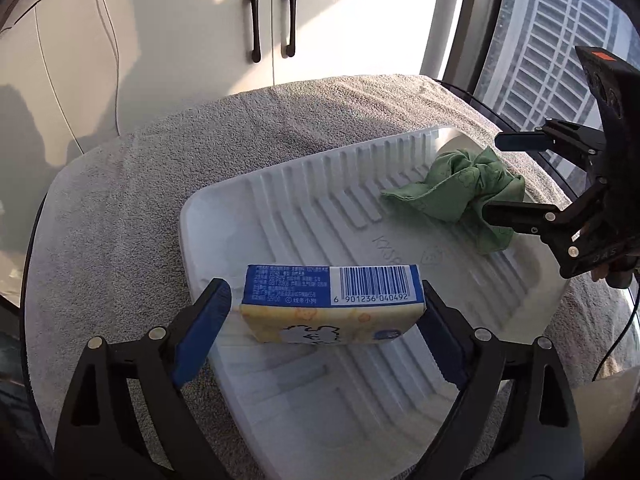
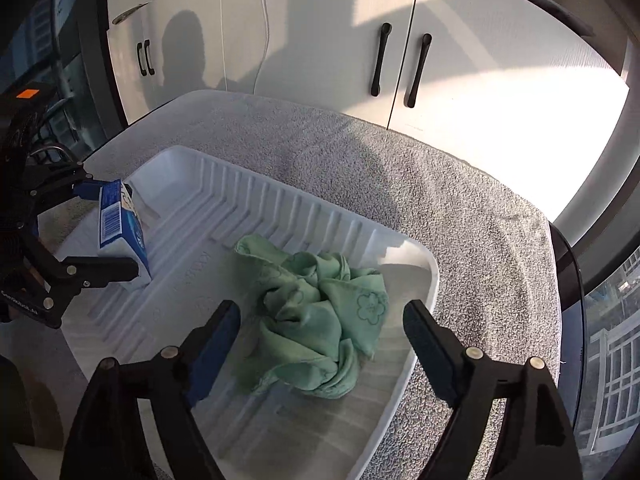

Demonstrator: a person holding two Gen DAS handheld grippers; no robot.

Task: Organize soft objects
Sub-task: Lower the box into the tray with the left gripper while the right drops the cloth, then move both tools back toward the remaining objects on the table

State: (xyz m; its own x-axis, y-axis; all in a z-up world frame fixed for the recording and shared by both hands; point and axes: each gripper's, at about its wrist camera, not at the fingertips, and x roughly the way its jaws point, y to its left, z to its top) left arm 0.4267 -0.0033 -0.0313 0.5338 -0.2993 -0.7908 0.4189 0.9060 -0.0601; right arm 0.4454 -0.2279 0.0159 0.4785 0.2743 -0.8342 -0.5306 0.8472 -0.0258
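A white ribbed tray [image 1: 280, 208] [image 2: 188, 176] lies on a grey towel. At the tray's near left end a tissue pack [image 1: 332, 308] [image 2: 120, 232], blue and yellow with a barcode, stands on its edge. My left gripper [image 1: 324, 292] [image 2: 110, 226] is open around it, with a gap showing at the left pad. A crumpled green cloth [image 2: 320, 320] [image 1: 456, 188] lies in the tray's other end. My right gripper [image 2: 322, 310] [image 1: 494, 176] stands open over the cloth, its fingers wide on either side of it.
The grey towel [image 1: 140, 200] [image 2: 440, 208] covers a round dark table. White cabinet doors with black handles [image 1: 272, 20] [image 2: 400, 64] stand behind it. A window [image 1: 552, 40] showing a building is at the right. The tray's middle [image 1: 360, 248] holds nothing.
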